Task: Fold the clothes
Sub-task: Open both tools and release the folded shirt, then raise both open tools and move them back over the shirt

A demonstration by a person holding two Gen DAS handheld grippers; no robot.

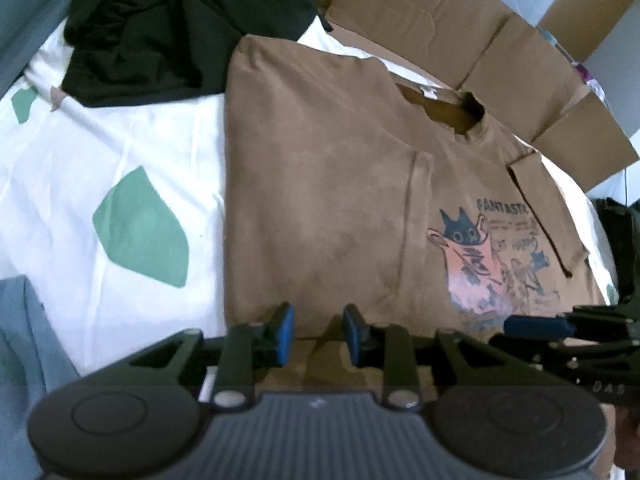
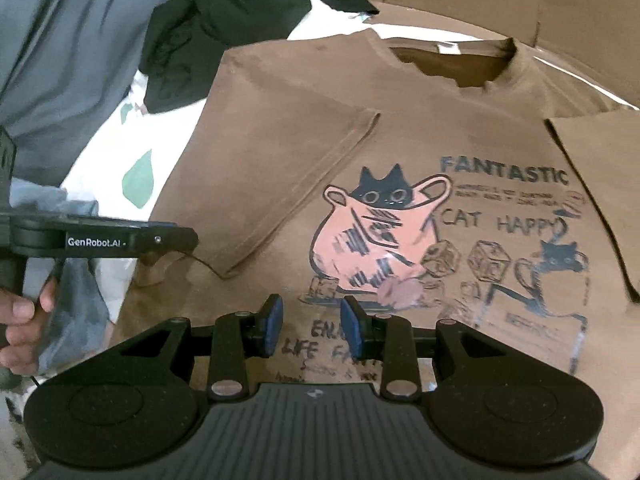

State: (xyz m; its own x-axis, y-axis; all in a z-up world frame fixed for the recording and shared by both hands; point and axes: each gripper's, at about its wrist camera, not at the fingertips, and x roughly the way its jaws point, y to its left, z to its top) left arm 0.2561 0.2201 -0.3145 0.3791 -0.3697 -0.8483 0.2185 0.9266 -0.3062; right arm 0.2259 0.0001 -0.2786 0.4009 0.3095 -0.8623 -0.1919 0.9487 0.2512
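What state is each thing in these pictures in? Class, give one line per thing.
Brown T-shirt: flat, print up, both sleeves folded in.
Black garment: crumpled, unfolded.
Cardboard box: flattened, opened out.
Left gripper: open, empty.
Right gripper: open, empty.

T-shirt (image 2: 400,140) on bedsheet (image 1: 120,160), garment pile (image 1: 160,32) behind-left, cardboard (image 1: 460,20) behind

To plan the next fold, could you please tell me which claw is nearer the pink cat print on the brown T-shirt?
Right. The right claw hangs just below the pink cat print; the left claw is off to its left over the plain brown T-shirt.
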